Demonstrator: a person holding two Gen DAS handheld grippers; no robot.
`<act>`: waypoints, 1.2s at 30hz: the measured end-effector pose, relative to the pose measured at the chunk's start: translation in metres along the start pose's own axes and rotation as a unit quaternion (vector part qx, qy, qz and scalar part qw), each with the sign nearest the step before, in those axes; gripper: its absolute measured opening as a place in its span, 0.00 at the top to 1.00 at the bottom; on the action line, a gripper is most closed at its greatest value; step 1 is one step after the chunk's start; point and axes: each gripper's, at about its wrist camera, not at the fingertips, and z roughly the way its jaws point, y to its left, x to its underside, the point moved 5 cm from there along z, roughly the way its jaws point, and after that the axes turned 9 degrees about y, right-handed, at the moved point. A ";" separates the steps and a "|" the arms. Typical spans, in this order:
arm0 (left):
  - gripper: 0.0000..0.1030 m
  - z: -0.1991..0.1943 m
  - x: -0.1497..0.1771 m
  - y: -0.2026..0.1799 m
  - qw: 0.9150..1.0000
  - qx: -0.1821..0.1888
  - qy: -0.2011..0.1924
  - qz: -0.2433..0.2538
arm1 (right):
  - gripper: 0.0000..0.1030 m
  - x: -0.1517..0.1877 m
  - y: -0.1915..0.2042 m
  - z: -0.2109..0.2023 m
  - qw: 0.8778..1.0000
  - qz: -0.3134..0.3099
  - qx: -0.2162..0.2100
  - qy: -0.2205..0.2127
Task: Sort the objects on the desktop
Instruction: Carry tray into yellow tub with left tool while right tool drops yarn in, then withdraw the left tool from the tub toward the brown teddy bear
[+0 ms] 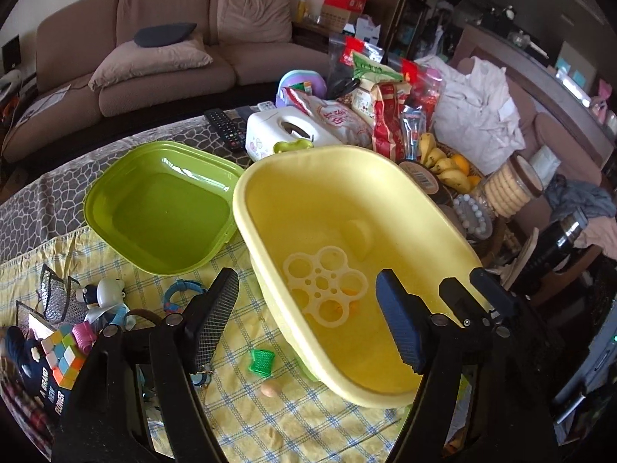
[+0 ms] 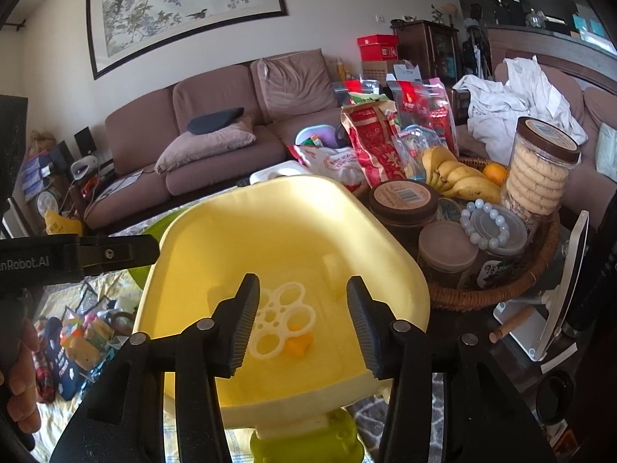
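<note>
The yellow tub point(image 1: 354, 270) fills the centre of the left wrist view, tilted, its open mouth facing the camera. On its floor lie a pale ring-patterned insert point(image 1: 326, 285) and small orange pieces point(image 2: 297, 343) beside it, clearer in the right wrist view, where the tub point(image 2: 285, 239) sits in the lower middle of the frame above a lime green base point(image 2: 308, 440).

The left gripper point(image 1: 306, 324) has its fingers point(image 1: 214, 324) wide apart, one to the left of the tub over the cloth and the other point(image 1: 401, 328) in front of the tub's interior; nothing is between them. The right gripper point(image 2: 302, 328) also has its fingers point(image 2: 241, 328) apart, framing the insert without touching it as far as the view shows.

To the left of the tub in the left wrist view lies a green lid point(image 1: 162, 208), upturned, on the yellow checked cloth point(image 1: 270, 416). On the cloth at lower centre are a small green basket toy point(image 1: 262, 360) and a tan egg-shaped piece point(image 1: 271, 388). At lower left sits a heap of small things: a Rubik's cube point(image 1: 63, 355), a white bear figure point(image 1: 106, 291) and a blue bracelet point(image 1: 183, 289).

Beyond the tub, upper right of the frame, the table carries snack bags point(image 1: 385, 115), bananas point(image 1: 443, 166), a jar of biscuits point(image 1: 509, 189) and a white tissue box point(image 1: 285, 131). A brown sofa point(image 1: 162, 50) spans the upper left.
</note>
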 end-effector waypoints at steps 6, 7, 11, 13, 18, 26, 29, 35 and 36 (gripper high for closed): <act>0.31 -0.018 0.024 0.025 1.000 -0.005 -0.004 -0.009 | 0.47 0.000 0.002 0.001 1.000 0.009 -0.006 0.001; 0.31 -0.020 0.029 0.030 1.000 -0.011 -0.004 -0.009 | 0.45 0.001 0.004 0.002 1.000 0.007 -0.008 0.001; 0.04 -0.029 0.050 0.050 0.999 -0.027 -0.013 -0.023 | 0.29 0.002 0.022 0.001 1.000 -0.016 -0.012 -0.003; 0.04 -0.033 0.060 0.062 0.999 -0.031 -0.013 -0.033 | 0.21 0.003 0.032 0.000 0.999 -0.028 -0.015 -0.004; 0.00 -0.038 0.084 0.093 0.998 -0.028 -0.003 -0.064 | 0.14 0.004 0.054 -0.001 0.998 -0.048 -0.032 -0.006; 0.00 -0.053 0.123 0.148 0.993 -0.047 -0.003 -0.110 | 0.01 0.005 0.095 -0.006 0.995 -0.077 -0.063 -0.021; 0.00 -0.058 0.138 0.173 0.990 -0.056 -0.002 -0.129 | 0.01 0.007 0.114 -0.008 0.992 -0.096 -0.073 -0.024; 0.00 -0.066 0.171 0.222 0.981 -0.044 -0.004 -0.186 | 0.01 0.014 0.154 -0.009 0.986 -0.131 -0.101 -0.026; 0.00 -0.067 0.175 0.228 0.980 -0.044 -0.004 -0.193 | 0.01 0.017 0.161 -0.009 0.984 -0.137 -0.107 -0.026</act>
